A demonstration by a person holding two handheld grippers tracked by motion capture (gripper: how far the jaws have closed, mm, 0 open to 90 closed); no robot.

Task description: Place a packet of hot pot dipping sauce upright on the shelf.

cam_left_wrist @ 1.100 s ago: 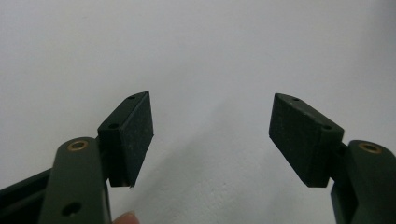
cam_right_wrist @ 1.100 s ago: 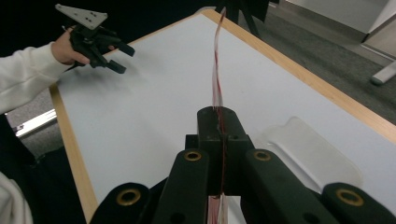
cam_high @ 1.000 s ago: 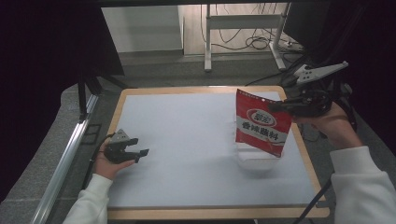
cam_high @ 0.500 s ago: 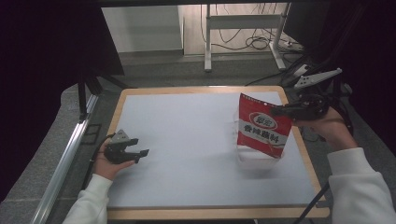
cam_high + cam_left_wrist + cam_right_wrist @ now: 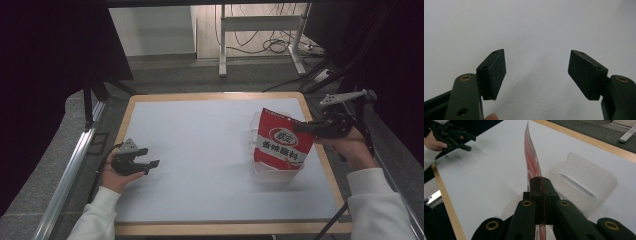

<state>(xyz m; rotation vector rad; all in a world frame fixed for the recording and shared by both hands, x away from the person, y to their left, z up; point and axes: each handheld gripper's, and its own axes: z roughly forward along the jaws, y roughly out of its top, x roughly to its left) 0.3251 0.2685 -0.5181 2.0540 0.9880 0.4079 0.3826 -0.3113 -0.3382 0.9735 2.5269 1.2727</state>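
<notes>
A red seasoning packet [image 5: 280, 142] with a white label hangs upright, its lower edge down in a clear plastic tray [image 5: 272, 175] on the right of the white table. My right gripper [image 5: 300, 127] is shut on the packet's upper right edge. From the right gripper view the packet [image 5: 531, 165] shows edge-on, pinched between the black jaws of that gripper [image 5: 541, 182], with the clear tray [image 5: 584, 187] beneath and behind it. At the table's left my left gripper [image 5: 150, 165] rests open, held by a hand. Its fingers [image 5: 496, 70] stand wide apart over bare white surface.
The white tabletop [image 5: 200, 150] has a wooden rim [image 5: 215, 95]. A metal rail [image 5: 75, 165] runs along the left side. A white stand [image 5: 260, 35] and cables lie on the floor beyond. In the right gripper view the other hand with its gripper [image 5: 451, 137] shows far left.
My right gripper has come down and slightly toward me with the packet, bringing its bottom into the clear tray. The left hand has stayed in place.
</notes>
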